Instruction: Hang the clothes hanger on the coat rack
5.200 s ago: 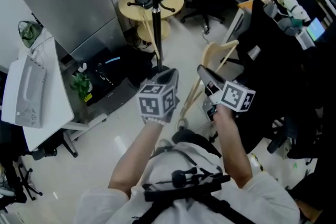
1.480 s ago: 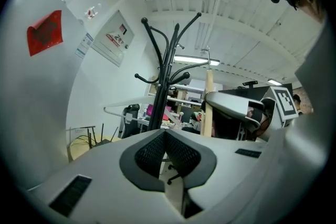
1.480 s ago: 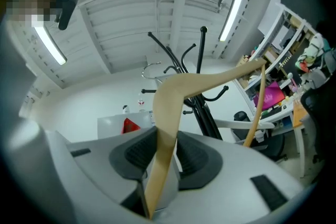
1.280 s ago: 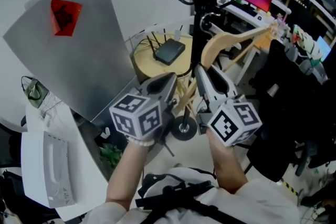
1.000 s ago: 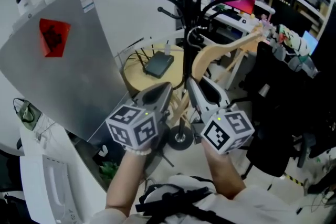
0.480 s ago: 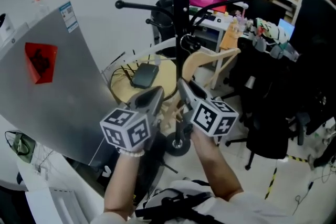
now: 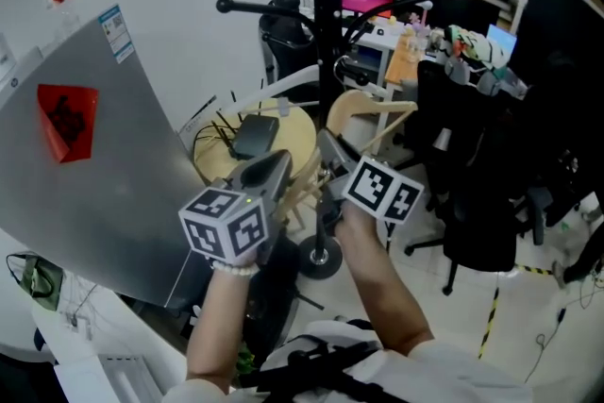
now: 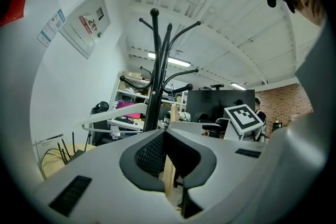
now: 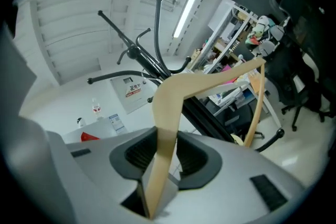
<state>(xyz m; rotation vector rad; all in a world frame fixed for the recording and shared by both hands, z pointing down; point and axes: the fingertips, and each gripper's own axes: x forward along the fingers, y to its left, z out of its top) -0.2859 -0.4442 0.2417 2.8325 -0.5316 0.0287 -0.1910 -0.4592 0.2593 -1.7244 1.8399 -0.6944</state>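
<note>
The pale wooden clothes hanger (image 7: 361,106) is held up beside the black pole of the coat rack (image 7: 327,5). Its metal hook lies close against the pole, below the rack's curved arms. My right gripper (image 7: 330,147) is shut on the hanger's broad arm (image 9: 173,97), which rises out of my right gripper (image 9: 165,136) at a slant. My left gripper (image 7: 278,167) points level, shut on a thin wooden strip of the hanger (image 8: 169,183). In the left gripper view the coat rack (image 8: 156,86) stands straight ahead of my left gripper (image 8: 167,136). The coat rack (image 9: 210,118) also shows behind the hanger.
A round wooden table (image 7: 293,142) with a dark device (image 7: 255,135) stands by the rack's foot. A large grey panel (image 7: 113,165) with a red sign leans at the left. Black office chairs (image 7: 477,193) and cluttered desks crowd the right. The rack's round base (image 7: 319,257) rests on the floor.
Both grippers have carried the hanger from low near the floor up to the rack. Over the last second the right gripper rolled and sank a little, and the hanger dropped slightly beside the pole.
</note>
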